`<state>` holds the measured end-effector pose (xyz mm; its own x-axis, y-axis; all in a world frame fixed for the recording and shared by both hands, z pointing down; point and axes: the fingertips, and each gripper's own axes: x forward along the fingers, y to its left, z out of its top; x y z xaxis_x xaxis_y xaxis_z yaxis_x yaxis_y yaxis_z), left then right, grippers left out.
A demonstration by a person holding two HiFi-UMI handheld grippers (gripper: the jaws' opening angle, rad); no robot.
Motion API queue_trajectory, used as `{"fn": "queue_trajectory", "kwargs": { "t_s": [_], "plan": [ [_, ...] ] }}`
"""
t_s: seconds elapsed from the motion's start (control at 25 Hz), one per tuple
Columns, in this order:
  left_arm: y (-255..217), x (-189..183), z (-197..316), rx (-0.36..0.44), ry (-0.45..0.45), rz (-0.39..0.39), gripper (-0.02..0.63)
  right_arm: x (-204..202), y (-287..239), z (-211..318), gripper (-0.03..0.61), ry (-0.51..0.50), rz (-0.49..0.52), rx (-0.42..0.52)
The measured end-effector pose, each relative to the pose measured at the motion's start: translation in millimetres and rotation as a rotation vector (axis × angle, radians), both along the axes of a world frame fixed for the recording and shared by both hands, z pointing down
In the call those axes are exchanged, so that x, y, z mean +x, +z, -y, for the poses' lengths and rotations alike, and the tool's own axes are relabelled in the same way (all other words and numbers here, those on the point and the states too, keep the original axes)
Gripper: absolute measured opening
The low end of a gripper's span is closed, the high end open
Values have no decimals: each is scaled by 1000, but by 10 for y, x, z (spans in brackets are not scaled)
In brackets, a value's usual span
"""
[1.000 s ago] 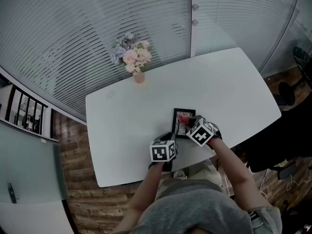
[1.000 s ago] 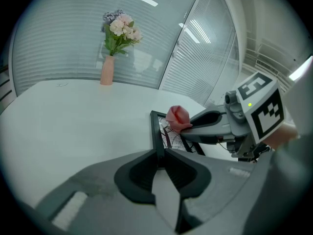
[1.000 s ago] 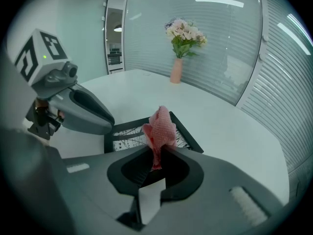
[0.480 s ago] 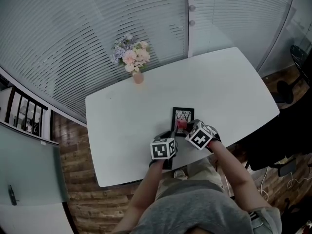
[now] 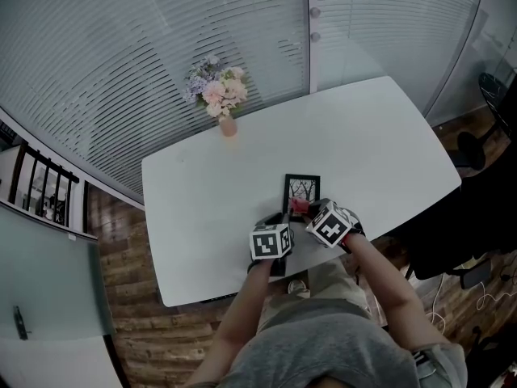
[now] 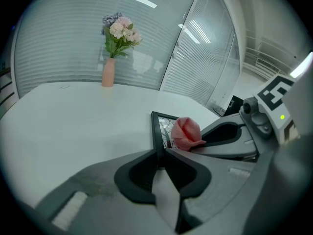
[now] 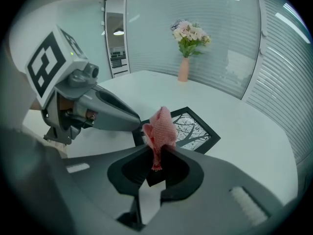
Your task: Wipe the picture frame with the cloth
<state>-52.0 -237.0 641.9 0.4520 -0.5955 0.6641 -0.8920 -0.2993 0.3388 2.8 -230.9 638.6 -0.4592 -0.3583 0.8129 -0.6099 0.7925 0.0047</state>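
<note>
White counter [image 5: 388,136], big oval, carries everything. Picture frame [image 5: 302,191] lies flat on it near the person's edge, black border, tree print facing up.

Left gripper [image 6: 161,155] is at the frame's near left corner. Its jaws are closed on the frame's edge, pinning it in place.

Right gripper [image 7: 156,158] is just beside it over the frame's near end. Its jaws are pinched on a pink cloth [image 7: 161,129], and a bunched wad sticks out past the tips. Can't tell if the wad touches the glass or sits just above it.

Flower vase [image 5: 229,126] stands well apart from the frame, at the counter's far side.

Step, as judged: wiping under way, at the frame's near end. Next move calls for pressing the wad flat on the glass and sweeping toward the frame's far end. The left grip has to hold so the frame doesn't slide.
</note>
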Motion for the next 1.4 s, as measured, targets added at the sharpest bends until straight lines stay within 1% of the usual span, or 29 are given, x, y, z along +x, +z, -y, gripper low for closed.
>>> {"fn": "queue_trajectory", "kwargs": {
  "t_s": [0.24, 0.36, 0.44, 0.56, 0.72, 0.84, 1.08, 1.24, 1.4],
  "plan": [
    [-96, -9, 6, 14, 4, -3, 55, 3, -20, -27, 49, 9, -26, 51],
    [-106, -34, -15, 19, 8, 12, 55, 4, -76, -73, 49, 29, -14, 92],
    [-84, -76, -40, 22, -1, 20, 46, 8, -131, -104, 49, 55, 11, 115],
    [-96, -159, -89, 29, -25, 8, 46, 17, -238, -145, 49, 101, 63, 142],
    [-174, -283, -179, 41, -54, -6, 43, 20, -424, -206, 49, 186, 157, 145],
    [-273, -346, -279, 44, -69, -13, 31, 24, -552, -258, 49, 229, 212, 141],
    [-457, -374, -547, 64, -48, -24, 12, -45, -772, -444, 49, 257, 289, 153],
    [-598, -319, -712, 82, -17, -53, 5, -107, -896, -586, 49, 265, 353, 146],
    [-711, -293, -842, 102, -3, -61, 3, -161, -972, -711, 49, 272, 397, 144]
  ]
}}
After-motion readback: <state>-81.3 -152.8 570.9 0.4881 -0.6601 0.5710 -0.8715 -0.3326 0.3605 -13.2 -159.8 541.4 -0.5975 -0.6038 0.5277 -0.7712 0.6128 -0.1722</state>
